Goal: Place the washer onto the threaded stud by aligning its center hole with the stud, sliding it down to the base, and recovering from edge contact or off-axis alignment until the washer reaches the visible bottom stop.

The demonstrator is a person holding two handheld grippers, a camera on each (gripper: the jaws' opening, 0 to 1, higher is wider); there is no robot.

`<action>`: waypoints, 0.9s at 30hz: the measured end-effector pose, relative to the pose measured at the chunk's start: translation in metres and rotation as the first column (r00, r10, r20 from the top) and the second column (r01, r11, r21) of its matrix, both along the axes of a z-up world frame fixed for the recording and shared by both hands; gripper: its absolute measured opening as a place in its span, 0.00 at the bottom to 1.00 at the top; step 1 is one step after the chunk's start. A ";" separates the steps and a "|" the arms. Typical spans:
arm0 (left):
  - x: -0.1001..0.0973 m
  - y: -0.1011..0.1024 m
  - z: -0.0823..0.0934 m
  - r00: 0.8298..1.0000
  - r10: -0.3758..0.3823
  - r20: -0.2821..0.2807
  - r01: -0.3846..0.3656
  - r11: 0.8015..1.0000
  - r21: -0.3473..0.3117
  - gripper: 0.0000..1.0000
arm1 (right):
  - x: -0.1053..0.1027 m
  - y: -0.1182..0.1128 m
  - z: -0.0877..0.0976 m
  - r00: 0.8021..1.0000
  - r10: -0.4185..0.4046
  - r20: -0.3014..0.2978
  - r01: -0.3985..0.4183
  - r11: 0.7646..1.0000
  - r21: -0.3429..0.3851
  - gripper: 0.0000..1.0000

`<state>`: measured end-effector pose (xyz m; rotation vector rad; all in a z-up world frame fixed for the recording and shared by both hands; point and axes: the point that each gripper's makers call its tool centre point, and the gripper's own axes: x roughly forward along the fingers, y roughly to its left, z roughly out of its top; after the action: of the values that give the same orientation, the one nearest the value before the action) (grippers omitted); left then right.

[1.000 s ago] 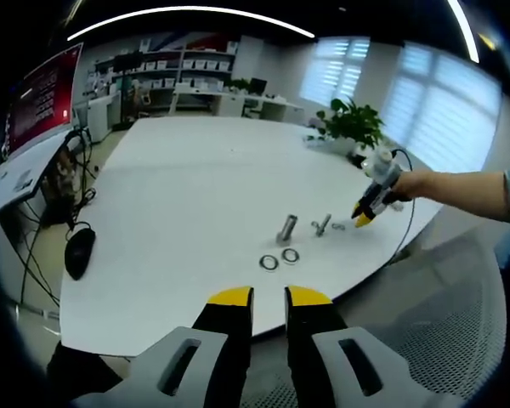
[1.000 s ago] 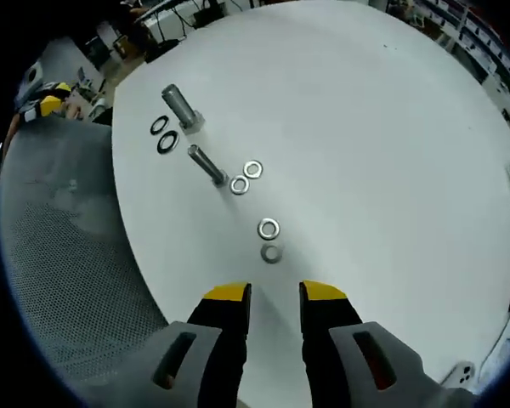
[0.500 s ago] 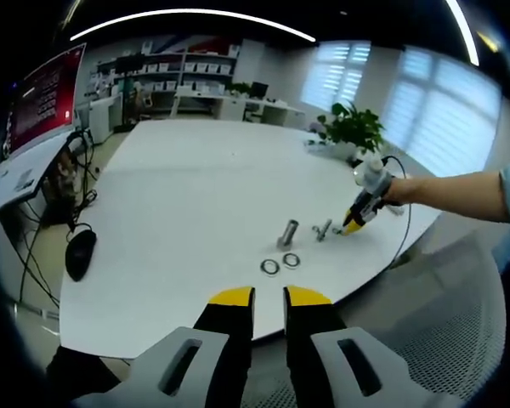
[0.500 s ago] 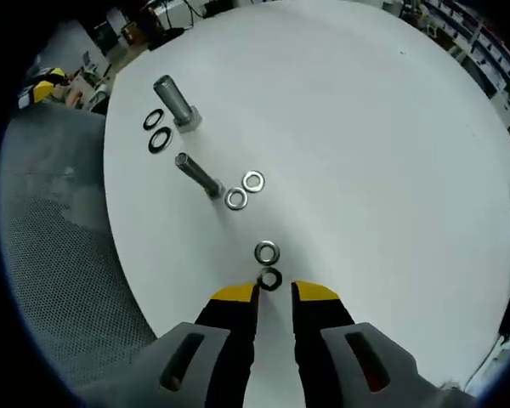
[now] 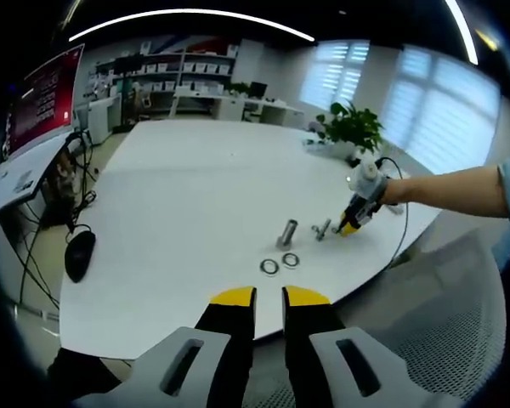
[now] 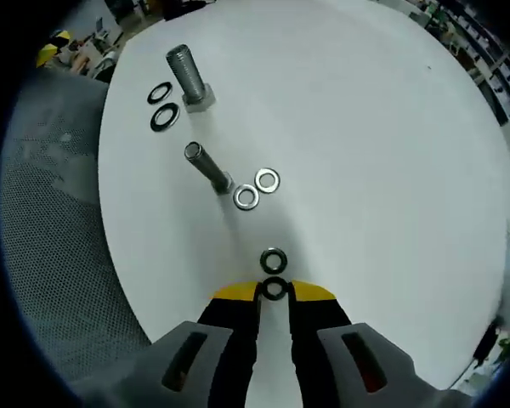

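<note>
On a large white table (image 6: 391,127), near its rim beside a mesh chair (image 6: 51,255), lie the parts for a washer-and-stud job. Going left to right in the right gripper view: two dark washers (image 6: 162,105) lie side by side at the rim. Just beside them stands the larger threaded stud (image 6: 189,78), upright on its hex base. A thinner stud (image 6: 207,168) stands below it, with two silver washers (image 6: 257,189) touching its foot. Nearer the camera lies one more silver washer (image 6: 274,260).

The right gripper (image 6: 274,291) has come down over the last second. A second ago it hovered well above the table with jaws apart. Now its yellow tips sit narrowed on either side of the dark washer (image 6: 274,289), seemingly pinching it. Whether the washer has left the table, I cannot tell. This looks like the pickup, so carrying it to a stud is yet to come.

In the left gripper view, the left gripper (image 5: 268,297) hangs off the table's near edge, jaws slightly apart, holding nothing.
</note>
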<state>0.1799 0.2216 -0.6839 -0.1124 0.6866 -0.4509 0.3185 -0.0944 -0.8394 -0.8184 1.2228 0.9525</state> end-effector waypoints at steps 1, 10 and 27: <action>0.000 0.000 0.000 1.000 -0.001 -0.001 0.001 1.000 0.001 0.10 | 0.000 0.000 0.000 1.000 0.005 0.000 -0.005 1.000 -0.002 0.15; 0.000 0.000 -0.001 1.000 -0.002 -0.004 0.002 1.000 0.001 0.10 | 0.000 0.001 -0.003 0.999 0.027 -0.043 -0.032 0.994 -0.104 0.15; 0.002 0.000 0.001 1.000 0.005 0.009 -0.005 1.000 -0.005 0.10 | 0.000 -0.001 -0.002 1.000 -0.004 -0.002 0.004 0.998 -0.068 0.15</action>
<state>0.1815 0.2220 -0.6830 -0.1166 0.6758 -0.4482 0.3188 -0.0954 -0.8416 -0.8682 1.2636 0.9126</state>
